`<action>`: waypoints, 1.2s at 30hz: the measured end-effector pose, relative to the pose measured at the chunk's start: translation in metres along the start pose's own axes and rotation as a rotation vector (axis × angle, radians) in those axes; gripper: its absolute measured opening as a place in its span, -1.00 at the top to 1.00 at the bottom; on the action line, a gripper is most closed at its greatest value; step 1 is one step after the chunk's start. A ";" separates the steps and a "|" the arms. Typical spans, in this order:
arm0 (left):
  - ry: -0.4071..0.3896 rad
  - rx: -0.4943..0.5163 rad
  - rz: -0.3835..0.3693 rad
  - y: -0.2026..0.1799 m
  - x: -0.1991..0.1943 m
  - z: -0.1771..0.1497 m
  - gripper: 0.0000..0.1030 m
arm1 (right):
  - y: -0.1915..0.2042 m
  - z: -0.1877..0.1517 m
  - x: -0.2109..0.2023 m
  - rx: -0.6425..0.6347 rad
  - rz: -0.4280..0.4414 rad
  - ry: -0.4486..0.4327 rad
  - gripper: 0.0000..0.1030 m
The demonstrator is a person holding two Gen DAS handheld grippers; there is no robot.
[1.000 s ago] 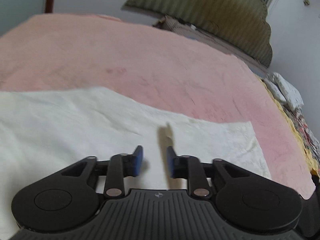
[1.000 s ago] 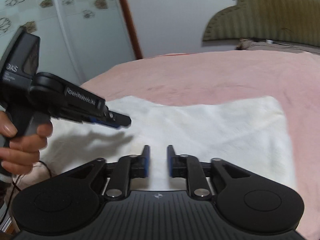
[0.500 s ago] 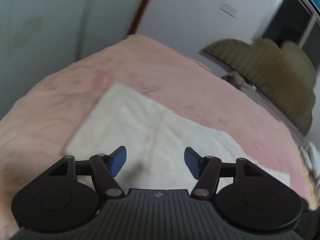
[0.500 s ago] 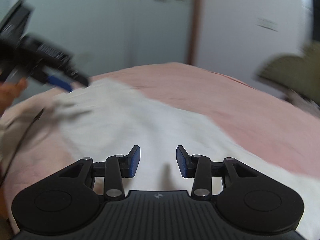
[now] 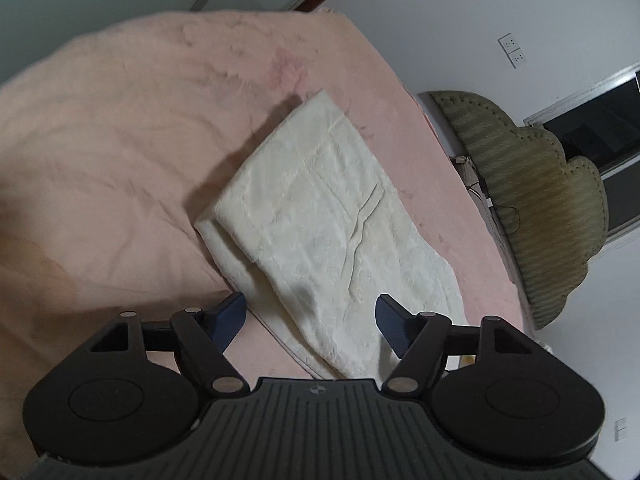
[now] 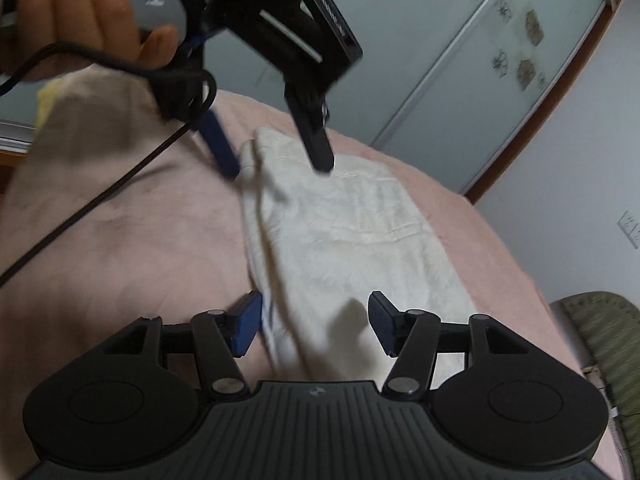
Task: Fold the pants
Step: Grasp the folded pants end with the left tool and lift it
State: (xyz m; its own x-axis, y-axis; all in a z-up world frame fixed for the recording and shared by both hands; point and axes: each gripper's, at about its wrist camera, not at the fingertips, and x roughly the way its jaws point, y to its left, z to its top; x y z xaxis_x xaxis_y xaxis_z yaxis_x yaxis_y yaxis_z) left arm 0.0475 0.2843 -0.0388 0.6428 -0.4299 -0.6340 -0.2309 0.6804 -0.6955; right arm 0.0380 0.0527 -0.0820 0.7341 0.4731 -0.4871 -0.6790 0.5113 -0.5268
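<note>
The cream pants lie folded in a long strip on the pink bed cover. My left gripper is open, its fingers astride the strip's near end. In the right wrist view the pants run away from me. My right gripper is open with its fingers astride the strip's other end. The left gripper shows there too, held by a hand, open over the far end of the pants. Neither gripper holds cloth.
A green padded headboard stands at the right of the bed. A white wall with sockets is behind. A black cable trails over the cover. Sliding wardrobe doors stand beyond the bed.
Both grippers opened wide and swung round to opposite ends of the folded strip. A second ago both were nearly shut over the flat cloth.
</note>
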 end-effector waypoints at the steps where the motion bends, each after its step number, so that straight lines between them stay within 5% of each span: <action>1: 0.000 -0.019 -0.009 0.002 0.004 0.000 -0.47 | -0.001 0.000 0.003 0.009 0.008 -0.010 0.12; 4: -0.028 -0.060 -0.038 0.005 0.011 -0.001 -0.57 | -0.008 0.003 0.008 0.073 0.042 -0.037 0.45; 10: -0.053 -0.075 -0.048 -0.002 0.017 0.007 -0.62 | -0.072 -0.005 -0.008 0.527 0.177 -0.102 0.49; 13: -0.090 -0.041 -0.028 -0.016 0.028 0.021 -0.64 | -0.075 -0.004 -0.010 0.479 0.335 -0.048 0.49; 17: -0.105 0.003 0.050 -0.020 0.049 0.032 -0.56 | -0.107 -0.011 -0.034 0.607 0.475 -0.161 0.49; 19: -0.127 0.009 0.054 -0.020 0.051 0.034 -0.49 | -0.126 -0.016 -0.030 0.688 0.395 -0.149 0.49; 21: -0.143 0.023 0.087 -0.023 0.052 0.034 -0.20 | -0.132 -0.022 -0.011 0.685 0.286 -0.047 0.49; 24: -0.169 0.084 0.188 -0.031 0.053 0.032 0.56 | -0.120 -0.037 0.032 0.660 0.270 0.128 0.50; 25: -0.180 0.115 0.195 -0.036 0.051 0.030 0.66 | -0.114 -0.038 0.034 0.636 0.258 0.113 0.50; 29: -0.271 0.262 0.207 -0.071 0.030 0.013 0.72 | -0.128 -0.032 0.021 0.673 0.299 0.030 0.48; 36: -0.404 0.538 0.126 -0.160 -0.003 -0.041 0.72 | -0.153 -0.032 -0.031 0.685 0.174 -0.102 0.47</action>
State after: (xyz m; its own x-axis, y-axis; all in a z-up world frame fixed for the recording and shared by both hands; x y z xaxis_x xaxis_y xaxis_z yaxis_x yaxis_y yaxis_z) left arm 0.0525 0.1523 0.0610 0.8809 -0.1443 -0.4507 0.0065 0.9560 -0.2933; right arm 0.1190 -0.0633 -0.0089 0.6343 0.6364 -0.4389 -0.6585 0.7422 0.1245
